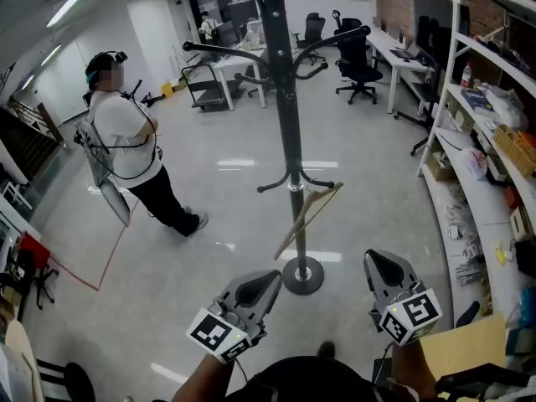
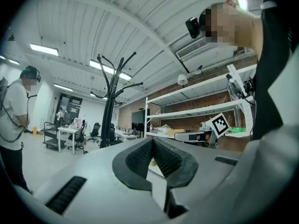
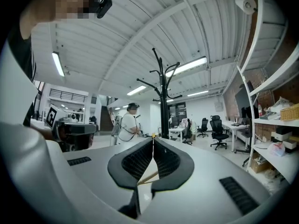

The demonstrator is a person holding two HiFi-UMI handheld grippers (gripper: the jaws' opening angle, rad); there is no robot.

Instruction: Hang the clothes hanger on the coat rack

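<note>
Hanger on the coat rack: wooden, hung from one of the low hooks on the pole's right side in the head view. It sits tilted, the upper end by the hook and the lower end slanting down-left across the pole toward the round base. Nothing grips it.

Left gripper is low in the head view, left of the base, pointing toward the rack. Its own view shows the jaws brought together, ribbed pads meeting at the tip with nothing between them. The hanger lies beyond and to the right of this gripper, well apart from it.

Right gripper is right of the base, also pointing toward the rack. Its jaws are closed tip to tip in its own view and clamp nothing. A thin tan strip shows through the gap under the pads. It looks like the hanger seen further off, though I cannot tell for sure. The hanger lies beyond and to the left of this gripper, clear of it.

So the hanger is ahead of both grippers, between them across the picture and touching neither.

The rack stands on the pale floor, its upper arms bare in all views.

A person in a white top stands on the floor to the rack's left, well apart. White shelves run along the right edge of the room, with desks and a black chair at the far end.
</note>
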